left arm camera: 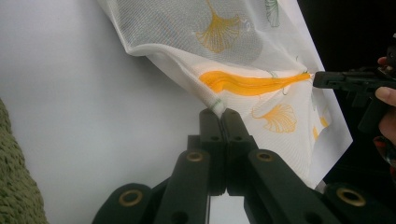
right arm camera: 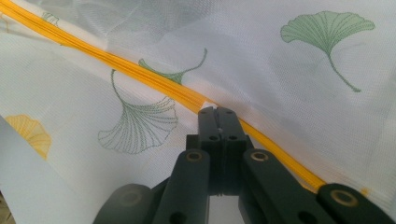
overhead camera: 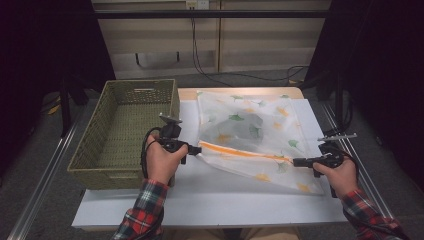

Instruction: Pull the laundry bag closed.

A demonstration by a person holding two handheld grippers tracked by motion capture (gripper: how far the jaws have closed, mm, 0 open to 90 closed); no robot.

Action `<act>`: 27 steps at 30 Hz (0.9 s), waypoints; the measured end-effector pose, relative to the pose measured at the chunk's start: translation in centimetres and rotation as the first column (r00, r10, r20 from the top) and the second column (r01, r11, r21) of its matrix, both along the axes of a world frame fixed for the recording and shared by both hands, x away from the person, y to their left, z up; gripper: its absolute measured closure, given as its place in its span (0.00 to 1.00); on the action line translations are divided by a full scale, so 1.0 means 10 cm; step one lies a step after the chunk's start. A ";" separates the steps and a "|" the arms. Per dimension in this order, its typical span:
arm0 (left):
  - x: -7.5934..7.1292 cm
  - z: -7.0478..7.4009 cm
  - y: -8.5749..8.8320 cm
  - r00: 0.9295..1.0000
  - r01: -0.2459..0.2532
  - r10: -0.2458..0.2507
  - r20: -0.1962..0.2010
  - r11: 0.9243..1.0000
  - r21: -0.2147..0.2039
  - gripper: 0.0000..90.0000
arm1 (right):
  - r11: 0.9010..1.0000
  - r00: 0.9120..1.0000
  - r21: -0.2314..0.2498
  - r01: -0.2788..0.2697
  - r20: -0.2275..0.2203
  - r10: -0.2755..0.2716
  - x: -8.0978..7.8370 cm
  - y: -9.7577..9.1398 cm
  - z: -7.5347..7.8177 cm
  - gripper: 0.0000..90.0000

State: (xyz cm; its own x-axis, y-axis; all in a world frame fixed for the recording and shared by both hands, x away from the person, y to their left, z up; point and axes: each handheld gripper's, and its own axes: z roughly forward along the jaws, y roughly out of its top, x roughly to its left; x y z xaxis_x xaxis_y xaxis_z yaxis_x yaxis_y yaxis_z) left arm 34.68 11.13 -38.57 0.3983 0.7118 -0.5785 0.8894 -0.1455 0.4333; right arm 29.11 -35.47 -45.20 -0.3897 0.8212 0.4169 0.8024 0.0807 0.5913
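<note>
**Two Claws Hold a Leafy Cloth**

A thin white cloth [overhead camera: 250, 132] with green and yellow leaves printed on it lies on the white counter [overhead camera: 210, 200]. An orange stripe [overhead camera: 240, 151] runs along its near edge.

The left claw [overhead camera: 196, 149] is pinched tight on the left end of that edge. In the left gripper view its two black jaws press together on the corner of the cloth [left arm camera: 243, 51].

The right claw [overhead camera: 296, 161] is pinched tight on the right end of the same edge. In the right gripper view its jaws bite right on the orange stripe [right arm camera: 154, 79].

The edge hangs pulled between the two claws, a little off the counter. The rest of the cloth rests flat behind it.

A green woven basket [overhead camera: 125, 130] sits just left of the cloth.
</note>
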 end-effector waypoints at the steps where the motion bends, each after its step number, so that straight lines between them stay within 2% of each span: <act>1: 0.00 0.00 0.00 1.000 0.001 -0.001 -0.001 1.000 -0.002 0.99 | 1.000 1.000 0.005 -0.002 0.001 0.002 0.00 -0.01 0.00 1.00; 6: 0.00 0.01 0.00 1.000 0.007 -0.007 -0.002 1.000 -0.001 0.99 | 1.000 1.000 -0.018 -0.003 0.000 0.003 0.00 0.00 0.00 1.00; 10: 0.00 0.00 -0.01 1.000 0.002 -0.002 -0.007 1.000 -0.005 0.99 | 1.000 1.000 -0.010 -0.003 -0.005 0.003 -0.01 -0.02 0.00 1.00; 12: 0.01 0.00 0.00 1.000 0.011 -0.012 0.001 1.000 0.008 0.99 | 1.000 1.000 -0.011 -0.003 -0.002 0.003 -0.01 -0.03 0.00 1.00; 14: 0.00 0.00 0.00 1.000 -0.005 0.005 -0.006 1.000 -0.005 0.99 | 1.000 1.000 -0.021 0.004 -0.002 -0.004 -0.01 -0.04 0.00 1.00; 17: 0.00 0.01 0.00 1.000 0.005 -0.005 0.000 1.000 0.005 0.99 | 1.000 1.000 -0.005 0.008 0.000 -0.008 -0.01 -0.08 0.00 1.00; 21: 0.00 0.00 0.00 1.000 0.003 -0.003 -0.006 1.000 -0.001 0.99 | 1.000 1.000 -0.008 0.010 -0.001 -0.010 -0.02 -0.08 0.00 1.00; 22: 0.01 0.01 0.00 1.000 0.008 -0.008 0.000 1.000 0.009 0.99 | 1.000 1.000 -0.010 0.008 0.000 -0.008 -0.02 -0.08 0.00 1.00; 27: 0.00 0.02 0.01 1.000 -0.010 0.010 -0.002 1.000 -0.009 0.99 | 1.000 1.000 -0.016 0.013 -0.004 -0.013 -0.02 -0.11 -0.01 1.00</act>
State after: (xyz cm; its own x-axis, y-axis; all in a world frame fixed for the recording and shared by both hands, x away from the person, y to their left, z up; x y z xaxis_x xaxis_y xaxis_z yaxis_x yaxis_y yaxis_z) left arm 34.68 11.25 -38.34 0.3904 0.7105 -0.5855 0.8915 -0.1330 0.4331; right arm 28.90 -36.54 -45.30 -0.3775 0.8329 0.4047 0.8057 0.0800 0.5869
